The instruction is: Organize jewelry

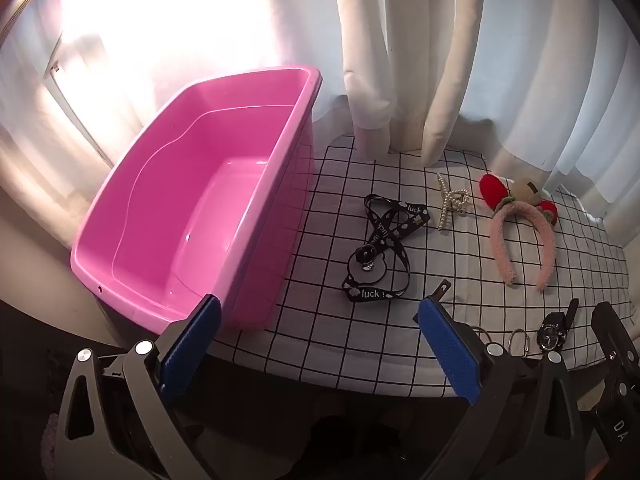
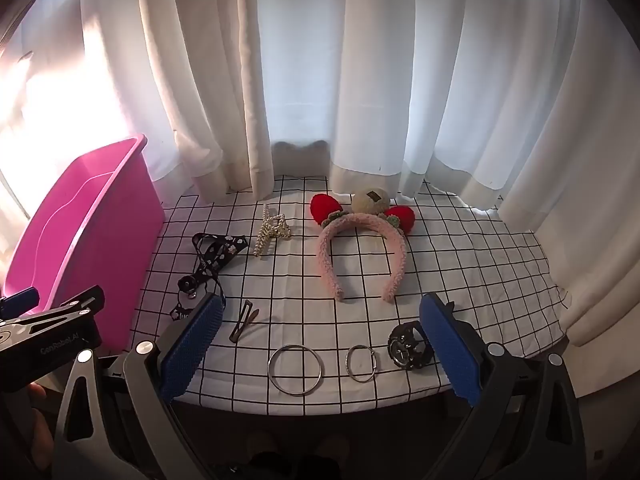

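Two claws spread apart, left claw (image 1: pixel 320 344) facing bin (image 1: pixel 120 216); right claw (image 2: pixel 320 344) over rings (image 2: pixel 295 369)

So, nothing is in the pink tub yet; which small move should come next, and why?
Probably lower the right gripper onto the larger metal ring. Its fingers are open and empty, and that ring lies on the checked cloth just ahead, between them. The pink tub is empty, and the left gripper, also open, is beside it.
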Available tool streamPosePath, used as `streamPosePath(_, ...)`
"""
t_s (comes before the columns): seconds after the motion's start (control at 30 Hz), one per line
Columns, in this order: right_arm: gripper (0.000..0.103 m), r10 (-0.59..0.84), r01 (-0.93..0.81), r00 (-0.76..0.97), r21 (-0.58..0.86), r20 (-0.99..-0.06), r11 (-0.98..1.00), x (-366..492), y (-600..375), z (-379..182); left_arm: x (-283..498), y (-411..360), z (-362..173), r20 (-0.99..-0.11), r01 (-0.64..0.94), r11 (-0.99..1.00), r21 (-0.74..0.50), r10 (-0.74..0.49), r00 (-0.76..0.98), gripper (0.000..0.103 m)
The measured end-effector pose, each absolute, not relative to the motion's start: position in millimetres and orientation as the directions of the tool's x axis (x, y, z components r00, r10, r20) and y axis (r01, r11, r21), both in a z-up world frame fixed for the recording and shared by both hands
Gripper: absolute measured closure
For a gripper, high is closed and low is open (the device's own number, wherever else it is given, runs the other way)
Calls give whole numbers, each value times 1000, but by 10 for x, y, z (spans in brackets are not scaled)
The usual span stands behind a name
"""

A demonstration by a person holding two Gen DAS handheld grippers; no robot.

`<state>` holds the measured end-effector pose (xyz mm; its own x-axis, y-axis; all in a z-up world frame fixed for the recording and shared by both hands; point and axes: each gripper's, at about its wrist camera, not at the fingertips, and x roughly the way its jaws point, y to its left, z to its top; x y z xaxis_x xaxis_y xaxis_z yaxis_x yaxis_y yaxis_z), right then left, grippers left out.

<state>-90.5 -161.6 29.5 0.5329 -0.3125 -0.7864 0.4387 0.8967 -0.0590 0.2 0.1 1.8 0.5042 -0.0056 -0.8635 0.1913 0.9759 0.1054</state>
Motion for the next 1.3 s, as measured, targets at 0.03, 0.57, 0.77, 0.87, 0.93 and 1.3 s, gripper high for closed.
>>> streamPosePath(0.03,9,-316,438,534,-62,-784,897,-905,-1612,294,4,-3,27,-860,191,976,108,-5,510,6)
streamPosePath(0.57,9,-295,436,527,-45,-797,899,-896,-1586,266,-19,125,44,-843,173,978,117,5,537,6)
streamPosePath(0.77,9,-286,437,518,-38,-806,899,-909,-1598,255,-49,169,41,-835,176,976,128,11,550,6)
streamPosePath(0.87,9,-285,439,517,-35,-807,898,-910,-1612,254,-64,177,54,-831,178,975,136,14,556,6)
streamPosePath(0.93,9,-285,439,516,-36,-808,898,-914,-1608,251,-77,178,66,-828,181,974,138,14,561,6)
streamPosePath(1.3,9,-286,432,520,-41,-805,901,-924,-1545,258,-94,183,76,-827,183,974,134,8,562,6)
